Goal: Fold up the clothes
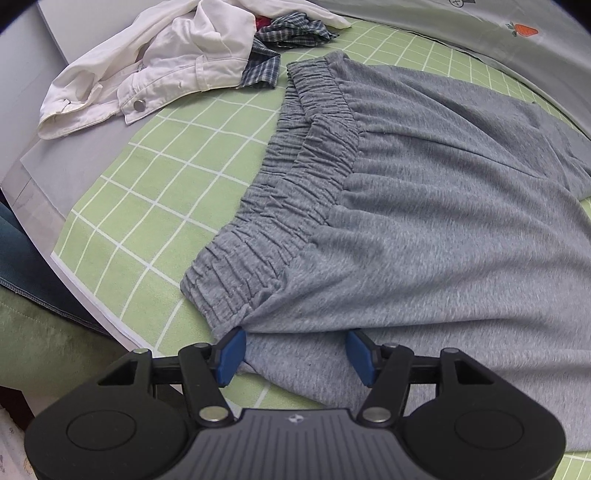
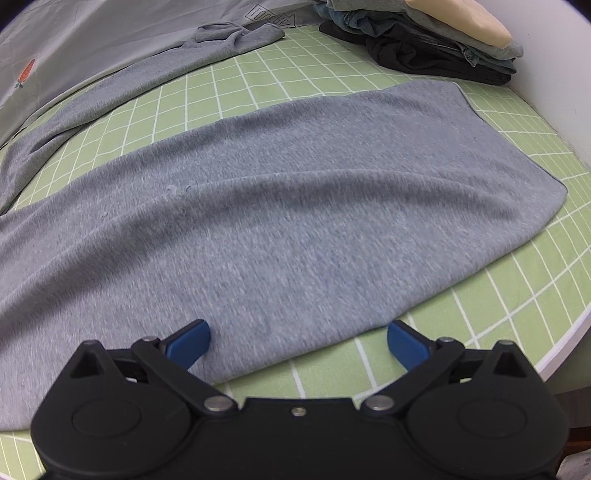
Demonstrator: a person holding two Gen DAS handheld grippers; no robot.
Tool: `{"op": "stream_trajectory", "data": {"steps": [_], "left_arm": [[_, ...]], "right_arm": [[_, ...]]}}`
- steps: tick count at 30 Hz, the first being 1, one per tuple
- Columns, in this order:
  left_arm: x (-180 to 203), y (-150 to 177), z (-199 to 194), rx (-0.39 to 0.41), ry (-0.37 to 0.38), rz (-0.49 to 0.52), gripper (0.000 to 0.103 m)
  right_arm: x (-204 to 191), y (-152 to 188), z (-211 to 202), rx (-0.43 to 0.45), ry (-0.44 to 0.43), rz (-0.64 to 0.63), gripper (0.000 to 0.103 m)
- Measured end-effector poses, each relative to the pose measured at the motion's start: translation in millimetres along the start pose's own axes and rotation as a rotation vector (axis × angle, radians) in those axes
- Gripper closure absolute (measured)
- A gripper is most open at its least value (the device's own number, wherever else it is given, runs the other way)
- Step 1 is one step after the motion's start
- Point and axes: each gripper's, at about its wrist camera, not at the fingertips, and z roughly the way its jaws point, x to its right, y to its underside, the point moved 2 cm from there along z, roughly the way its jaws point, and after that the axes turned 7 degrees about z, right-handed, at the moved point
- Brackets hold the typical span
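Grey sweatpants (image 1: 424, 206) lie spread on a green grid mat (image 1: 147, 192). The ruched elastic waistband (image 1: 280, 192) faces left in the left wrist view. My left gripper (image 1: 295, 354) is open, its blue pads straddling the near edge of the pants just below the waistband corner. In the right wrist view one grey leg (image 2: 277, 206) lies flat across the mat (image 2: 517, 295), the other leg (image 2: 147, 74) stretches away at the back left. My right gripper (image 2: 299, 343) is open wide at the near edge of the leg, holding nothing.
A crumpled white jacket (image 1: 155, 70) and a plaid shirt (image 1: 291, 33) lie at the mat's far left. A stack of folded clothes (image 2: 436, 33) sits at the far right. A grey sheet with a carrot print (image 1: 524, 29) borders the back. The mat's near edge drops off.
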Motion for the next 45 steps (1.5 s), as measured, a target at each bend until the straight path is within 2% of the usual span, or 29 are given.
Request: {"op": "stream_trajectory", "data": {"steps": [3, 4, 6, 7, 9, 11, 15, 23, 28, 34, 39, 45], "left_arm": [[-10, 3, -1, -0.007, -0.025, -0.011, 0.04], [-15, 4, -1, -0.01, -0.051, -0.015, 0.029], [-29, 9, 0, -0.011, -0.182, -0.009, 0.012], [-37, 11, 0, -0.009, -0.182, -0.013, 0.012], [-55, 15, -1, -0.025, -0.13, -0.054, 0.013], [-65, 14, -4, -0.03, -0.113, -0.07, 0.016], [-54, 3, -14, 0.017, -0.096, -0.032, 0.018], [-25, -42, -29, 0.105, -0.073, 0.021, 0.018], [-6, -74, -29, 0.136, -0.006, 0.041, 0.017], [35, -107, -7, 0.123, 0.026, 0.097, 0.017], [70, -141, 20, 0.106, 0.028, 0.142, 0.017], [93, -181, 55, 0.045, -0.026, 0.143, 0.017]], "right_arm": [[2, 2, -2, -0.015, 0.005, 0.004, 0.0], [3, 3, -3, -0.018, 0.004, 0.001, 0.0], [5, 6, -5, -0.026, 0.002, -0.004, 0.0], [6, 7, -5, -0.028, 0.003, 0.0, 0.0], [6, 9, -7, -0.031, 0.006, 0.004, 0.0], [3, 10, -8, -0.02, 0.012, -0.005, 0.0], [-6, 8, -11, 0.01, 0.03, -0.033, 0.0], [-31, -21, -16, 0.082, -0.017, -0.054, 0.0], [-46, -45, -8, 0.11, -0.019, -0.082, 0.0], [-70, -86, 8, 0.147, -0.035, -0.1, 0.0], [-92, -137, 38, 0.177, -0.056, -0.08, 0.002], [-114, -221, 95, 0.184, -0.057, -0.008, 0.018]]}}
